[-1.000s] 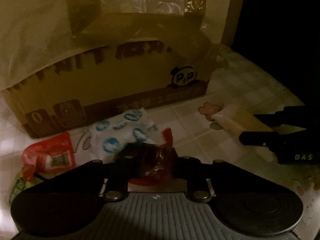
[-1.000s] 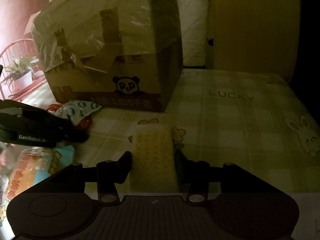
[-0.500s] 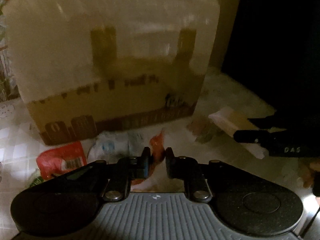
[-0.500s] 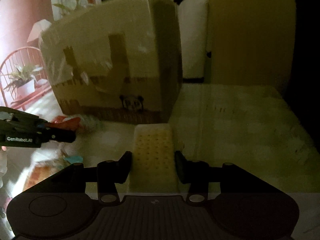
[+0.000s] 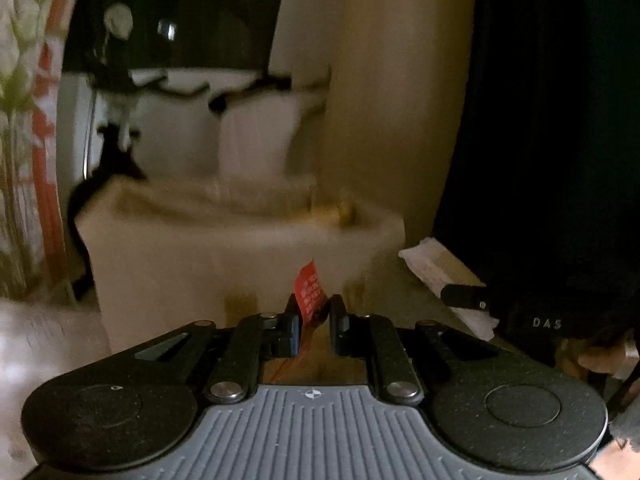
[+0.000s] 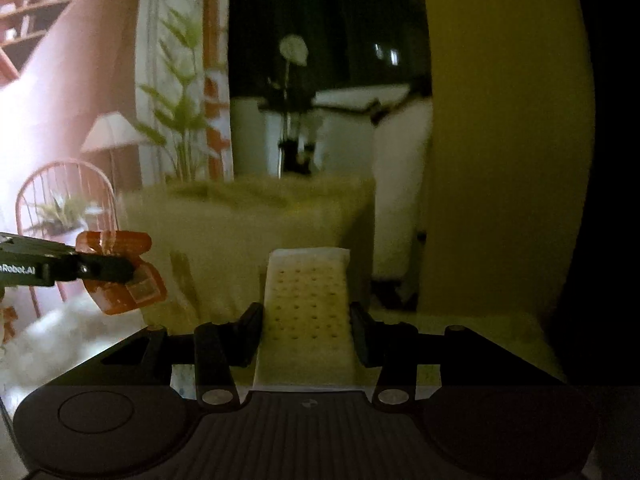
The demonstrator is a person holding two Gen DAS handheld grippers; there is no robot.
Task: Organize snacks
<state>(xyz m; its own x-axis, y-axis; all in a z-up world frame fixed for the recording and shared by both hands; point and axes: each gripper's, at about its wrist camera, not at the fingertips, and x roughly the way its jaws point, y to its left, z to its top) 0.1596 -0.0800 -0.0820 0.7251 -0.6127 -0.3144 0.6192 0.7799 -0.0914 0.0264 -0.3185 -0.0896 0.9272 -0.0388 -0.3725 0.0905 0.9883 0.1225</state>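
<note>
My left gripper is shut on a red snack packet, held up in front of the cardboard box. The same packet and the left gripper show at the left of the right wrist view. My right gripper is shut on a pale cracker pack with rows of dots, raised near the box. In the left wrist view the cracker pack and the right gripper sit at the right. The box top is blurred.
A tall tan panel stands behind the box. White furniture and a dark window lie beyond. A chair with a plant is at the left. The checked tablecloth shows to the right.
Both grippers have risen from table level to about the height of the box top, each carrying its snack. The snacks left on the table have dropped out of view.
</note>
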